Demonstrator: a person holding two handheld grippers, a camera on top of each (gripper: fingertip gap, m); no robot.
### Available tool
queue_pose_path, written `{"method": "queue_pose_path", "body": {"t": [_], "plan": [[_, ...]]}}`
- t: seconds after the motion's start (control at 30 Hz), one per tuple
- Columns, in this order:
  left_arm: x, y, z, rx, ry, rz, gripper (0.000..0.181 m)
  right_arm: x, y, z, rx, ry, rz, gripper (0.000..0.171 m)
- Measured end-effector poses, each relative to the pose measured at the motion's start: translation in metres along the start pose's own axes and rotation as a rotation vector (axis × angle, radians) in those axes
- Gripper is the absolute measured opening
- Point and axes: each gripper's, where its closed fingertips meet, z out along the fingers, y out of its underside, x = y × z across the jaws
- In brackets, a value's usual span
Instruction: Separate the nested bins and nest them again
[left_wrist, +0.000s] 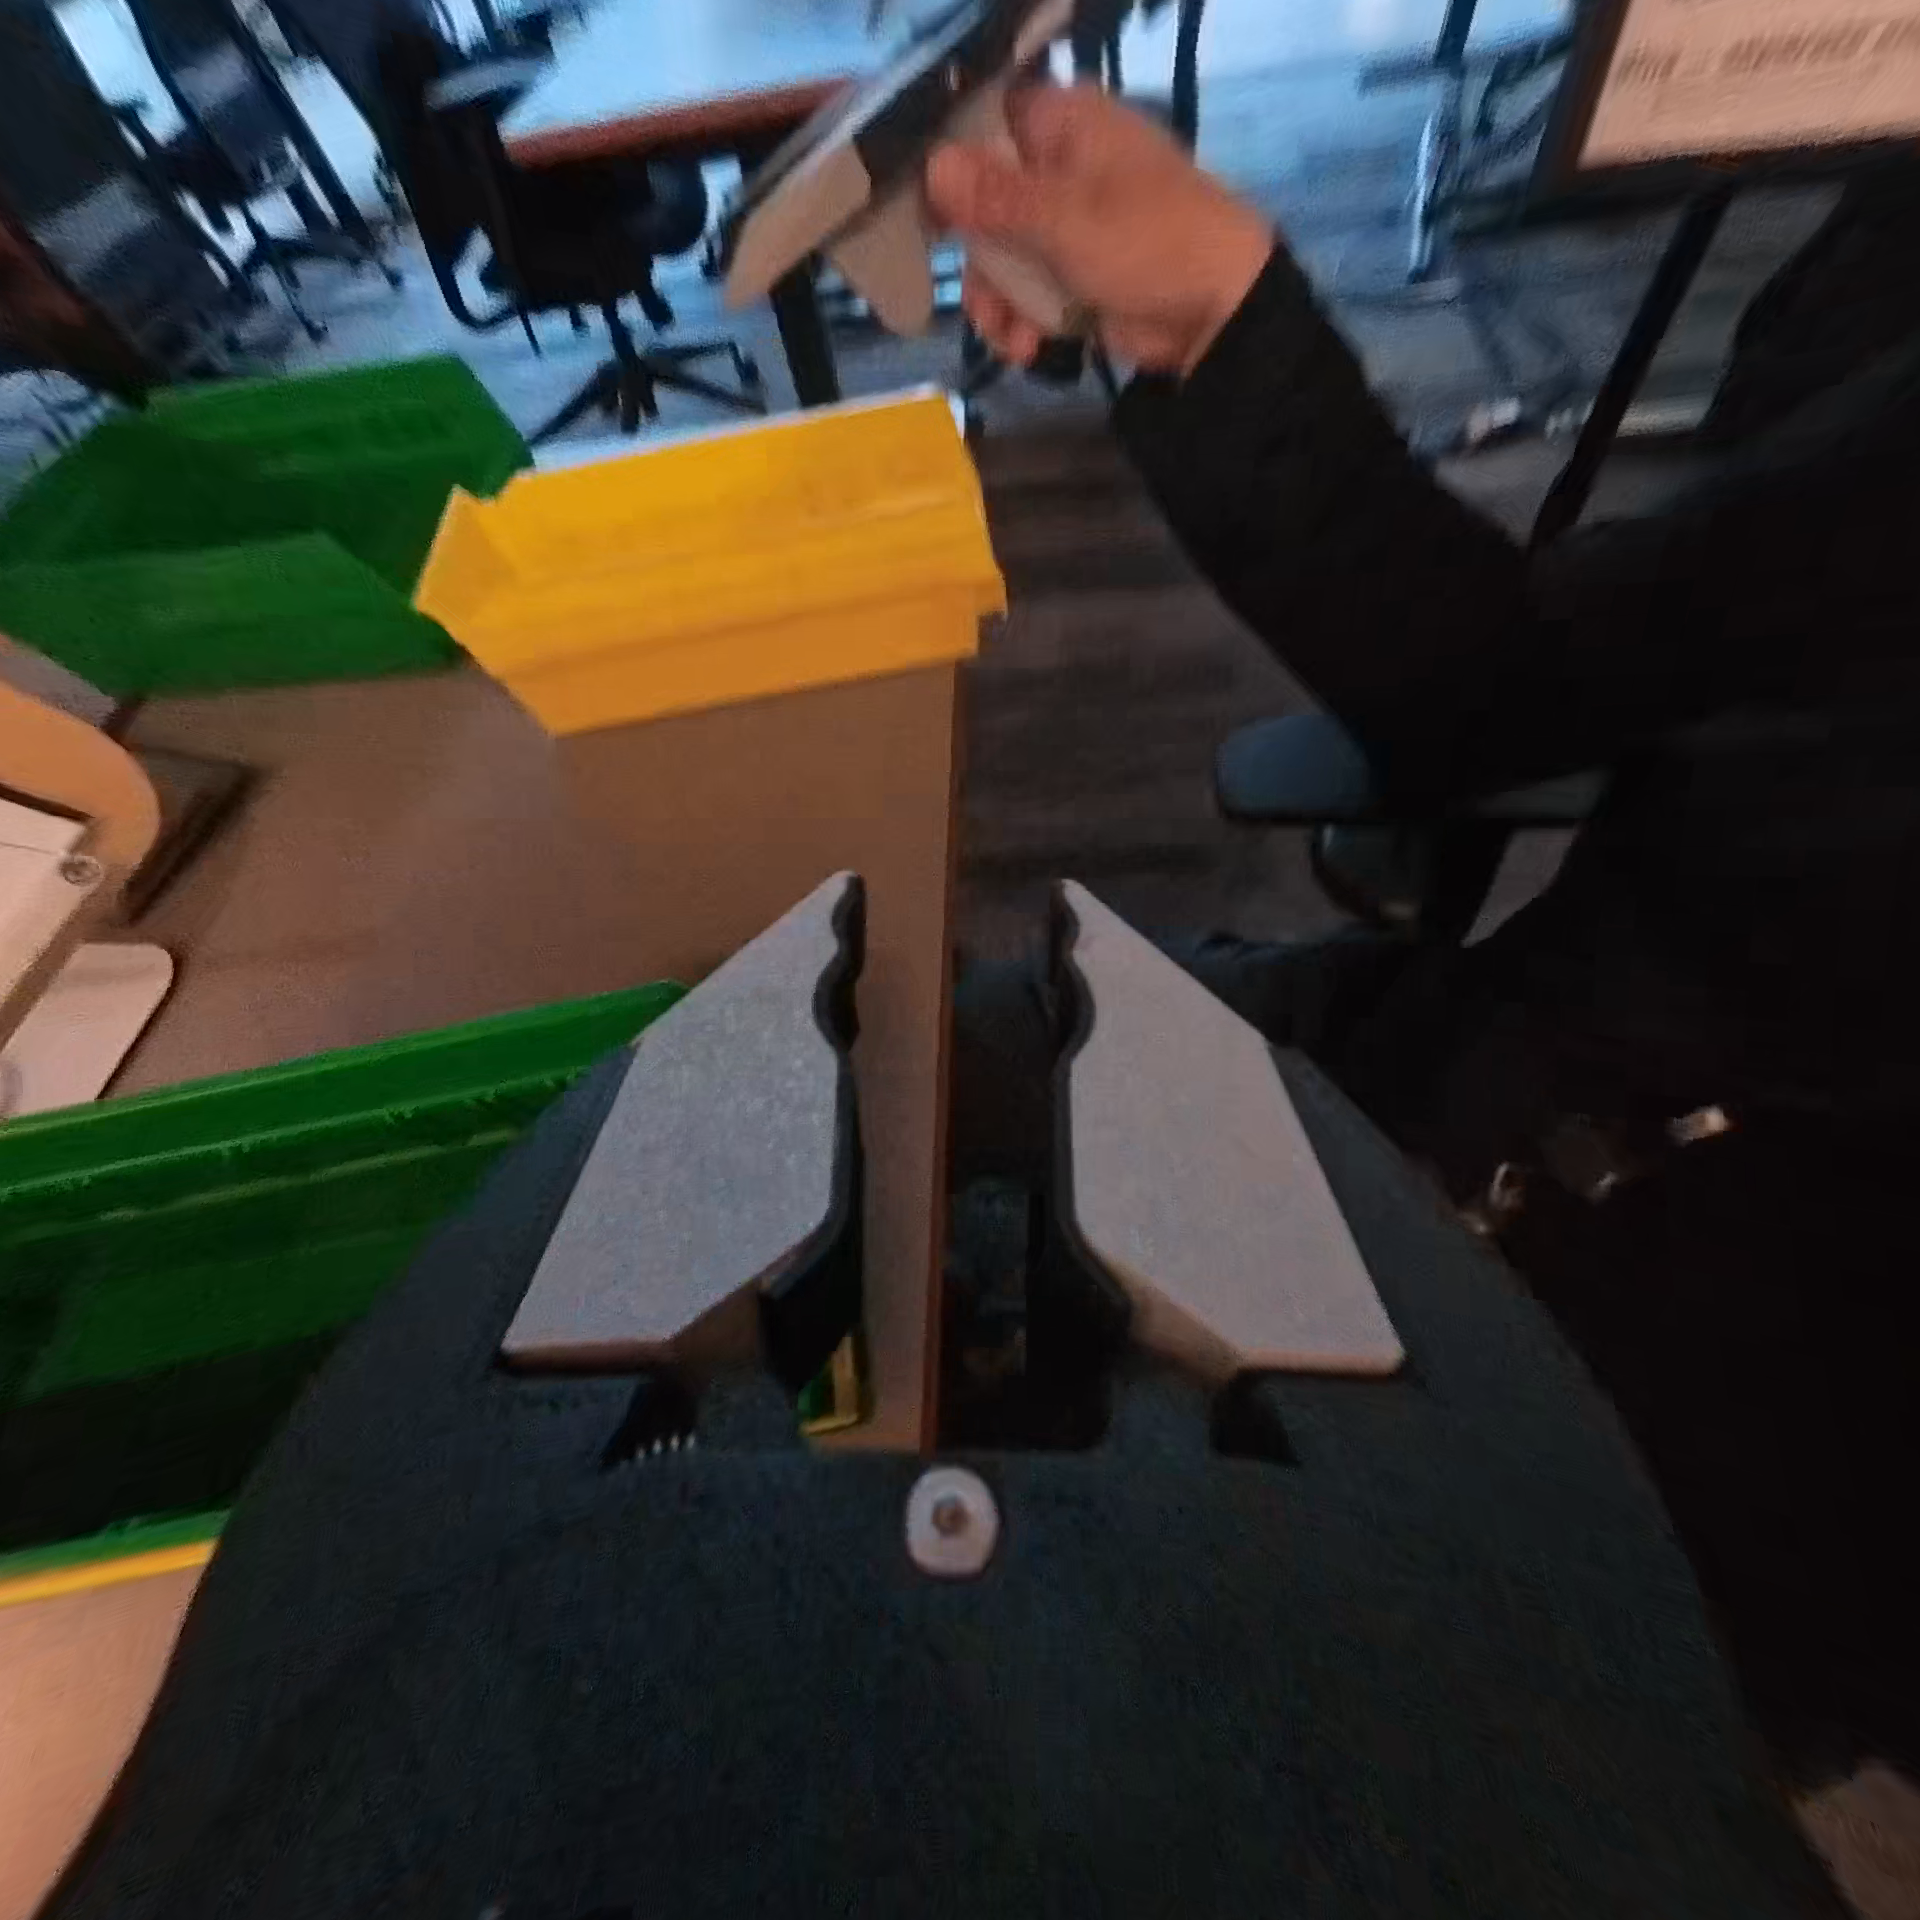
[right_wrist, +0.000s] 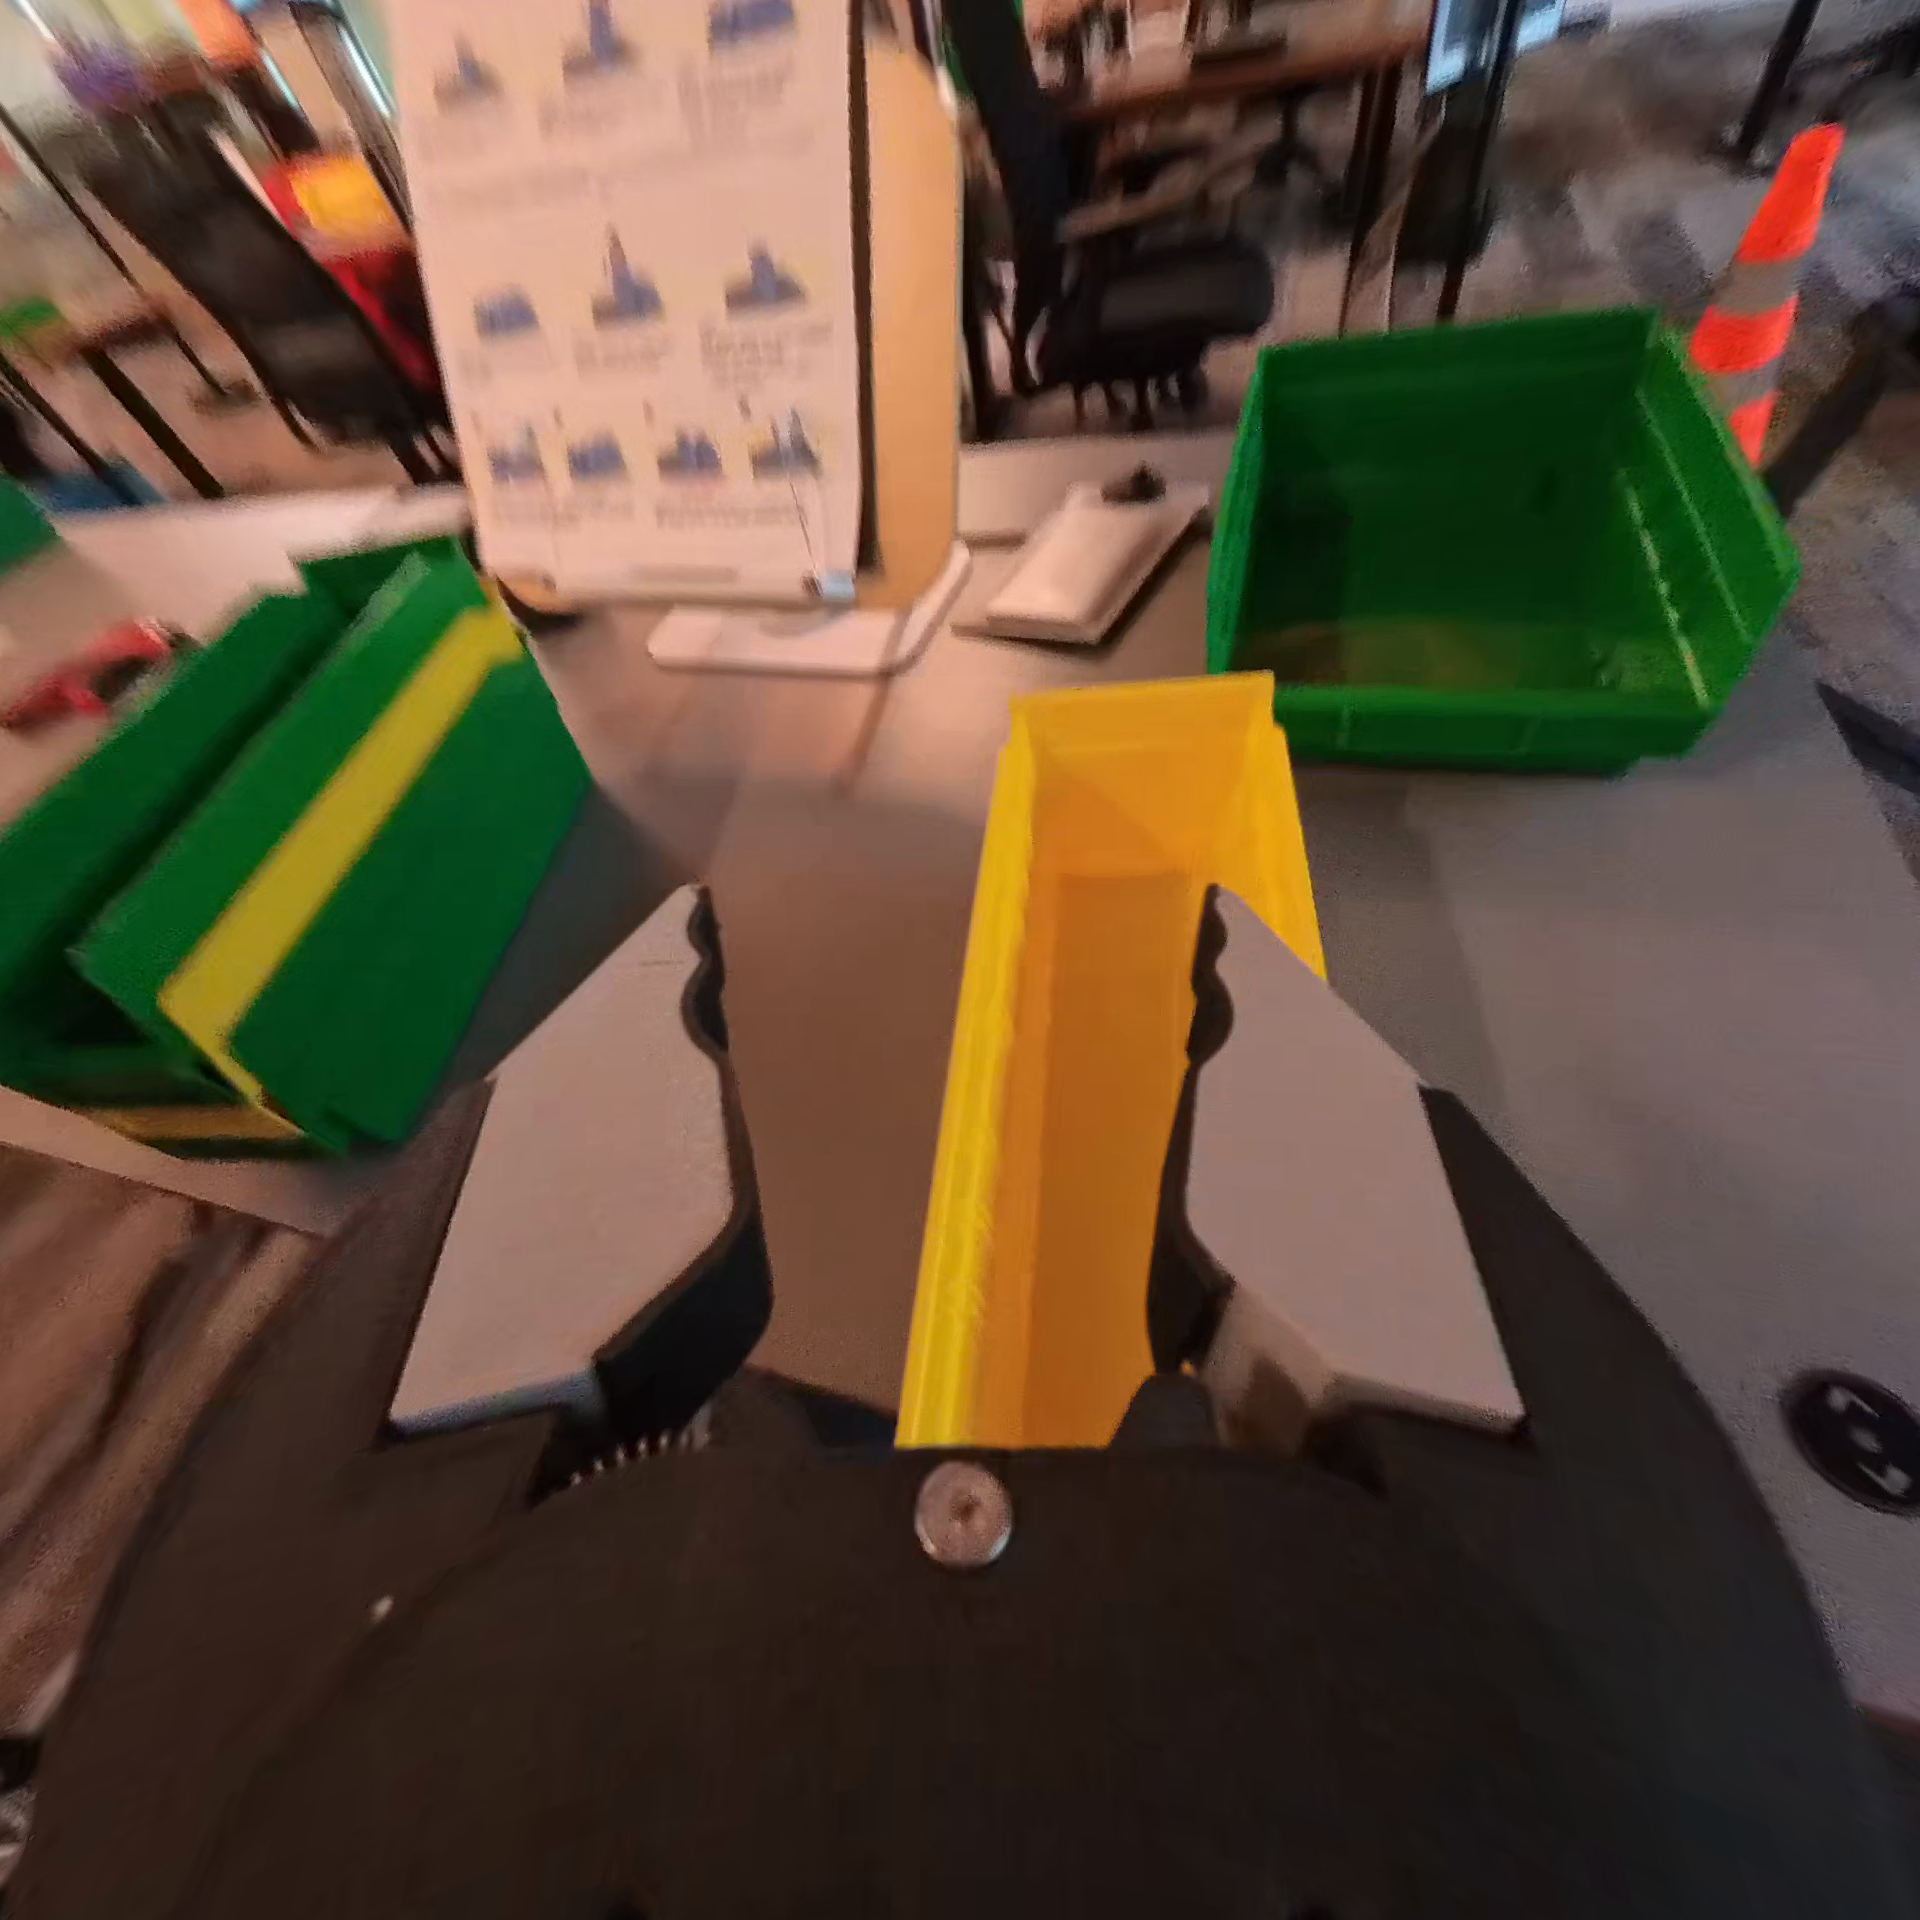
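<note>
A narrow yellow bin (right_wrist: 1081, 1039) stands alone on the grey table, open side up; the left wrist view shows it near the table's right edge (left_wrist: 717, 561). My right gripper (right_wrist: 958, 930) is open and empty above it, its right fingertip over the bin's inside; it also shows in the left wrist view (left_wrist: 831, 239), held high in a hand. A big green bin (right_wrist: 1496, 540) sits behind the yellow one. A stack of green bins with a yellow one nested inside (right_wrist: 301, 862) lies at the left. My left gripper (left_wrist: 958, 935) is narrowly open, empty, over the table edge.
A poster stand (right_wrist: 665, 312) and a flat white device (right_wrist: 1091, 561) stand at the back of the table. An orange cone (right_wrist: 1766, 270) and office chairs (left_wrist: 613, 270) are on the floor beyond. A person's dark sleeve (left_wrist: 1403, 582) reaches in from the right.
</note>
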Motion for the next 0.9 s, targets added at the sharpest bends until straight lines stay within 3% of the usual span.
{"method": "queue_pose_path", "body": {"t": [0.1, 0.13, 0.2, 0.3, 0.4, 0.57, 0.67, 0.9], "plan": [[-0.014, -0.012, -0.030, 0.096, -0.097, -0.104, 0.060, -0.001, -0.011, -0.013, 0.104, -0.088, 0.071, 0.092], [-0.022, -0.006, -0.037, 0.083, -0.134, -0.150, 0.066, 0.005, -0.007, -0.012, 0.090, -0.073, 0.099, 0.106], [-0.037, 0.008, -0.050, 0.065, -0.201, -0.222, 0.066, 0.024, 0.001, -0.006, 0.045, -0.007, 0.133, 0.131], [-0.042, 0.008, -0.067, 0.176, -0.185, -0.258, 0.062, 0.047, 0.014, 0.003, -0.088, 0.074, 0.143, 0.157], [-0.042, 0.008, -0.079, 0.255, -0.136, -0.272, 0.057, 0.054, 0.027, 0.015, -0.257, 0.132, 0.124, 0.157], [-0.061, 0.017, -0.102, 0.265, -0.237, -0.286, 0.061, 0.052, 0.059, 0.035, -0.521, 0.230, 0.010, 0.158], [-0.080, 0.035, -0.119, 0.216, -0.382, -0.324, 0.062, 0.060, 0.079, 0.040, -0.643, 0.309, -0.059, 0.158], [-0.086, 0.045, -0.152, 0.210, -0.508, -0.333, 0.062, 0.067, 0.114, 0.046, -0.885, 0.272, -0.046, 0.157]]}}
